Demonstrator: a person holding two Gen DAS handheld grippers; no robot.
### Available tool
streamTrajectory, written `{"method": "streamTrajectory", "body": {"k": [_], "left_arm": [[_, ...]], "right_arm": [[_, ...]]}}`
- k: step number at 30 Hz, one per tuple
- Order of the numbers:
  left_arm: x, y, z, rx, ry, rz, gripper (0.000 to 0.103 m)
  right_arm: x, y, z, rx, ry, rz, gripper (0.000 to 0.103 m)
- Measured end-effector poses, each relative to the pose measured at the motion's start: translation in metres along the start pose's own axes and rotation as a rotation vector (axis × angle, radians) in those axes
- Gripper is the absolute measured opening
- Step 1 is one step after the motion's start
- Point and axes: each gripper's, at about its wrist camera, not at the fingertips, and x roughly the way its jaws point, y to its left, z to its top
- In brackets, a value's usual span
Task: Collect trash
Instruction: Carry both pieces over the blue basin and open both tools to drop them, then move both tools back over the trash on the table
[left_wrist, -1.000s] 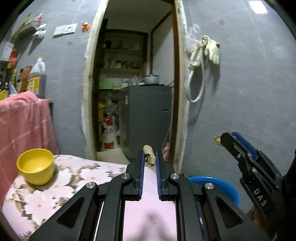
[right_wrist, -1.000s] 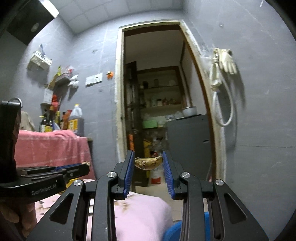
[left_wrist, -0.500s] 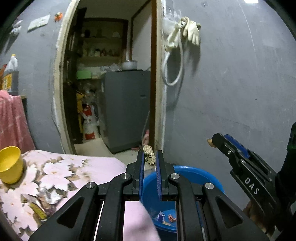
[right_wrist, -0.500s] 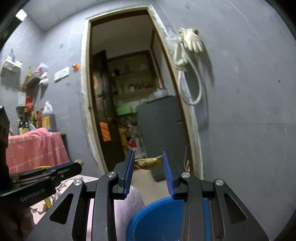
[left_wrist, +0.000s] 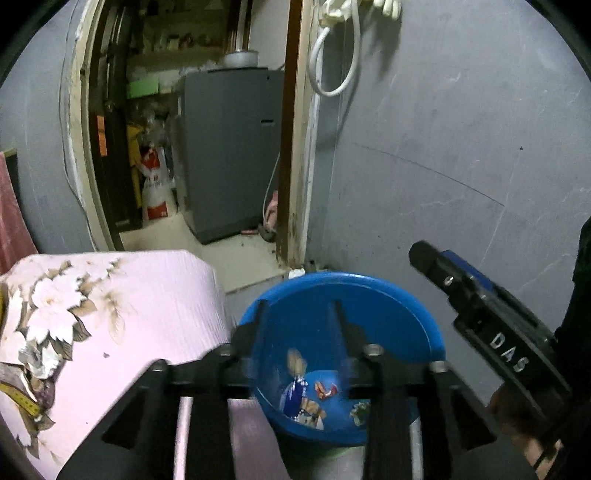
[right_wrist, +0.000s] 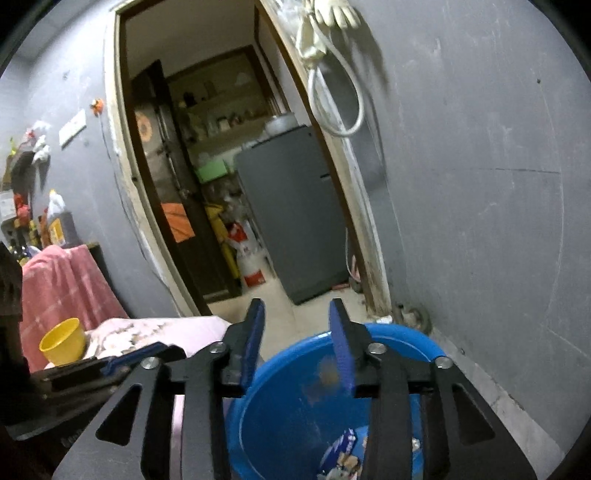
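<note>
Both the left hand-held gripper (left_wrist: 299, 325) and right hand-held gripper (right_wrist: 297, 332) hang over the blue basin (left_wrist: 388, 295), jaws opening and nothing pinched, blurred scraps (left_wrist: 295, 362) dropping onto wrappers inside; next, probably more trash from the floral tabletop (left_wrist: 110, 295)

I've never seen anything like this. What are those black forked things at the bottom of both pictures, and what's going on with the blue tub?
No robot here: a person holds a two-fingered grabber in each hand, each with a camera looking along its fingers. One picture is from the left grabber, the other from the right grabber. Both hang over a blue tub beside a table with a flowered cloth. Both sets of fingers are opening, nothing pinched between them. A blurred brownish scrap shows over the tub, above wrappers on its bottom. A yellow bowl stands on the table.
</note>
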Motion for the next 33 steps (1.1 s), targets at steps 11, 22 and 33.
{"method": "streamTrajectory", "body": {"k": [11,22,33], "left_arm": [[0.001,0.010,-0.005,-0.044,0.012,0.011,0.035],[-0.021,0.027,-0.005,-0.061,-0.025,0.050,0.035],[-0.086,0.075,-0.013,-0.129,-0.177,0.221,0.036]], "right_arm": [[0.002,-0.003,0.002,0.014,0.005,-0.002,0.042],[0.000,0.009,0.002,-0.005,-0.018,0.026,0.042],[-0.007,0.057,-0.001,-0.084,-0.110,0.130,0.053]]}}
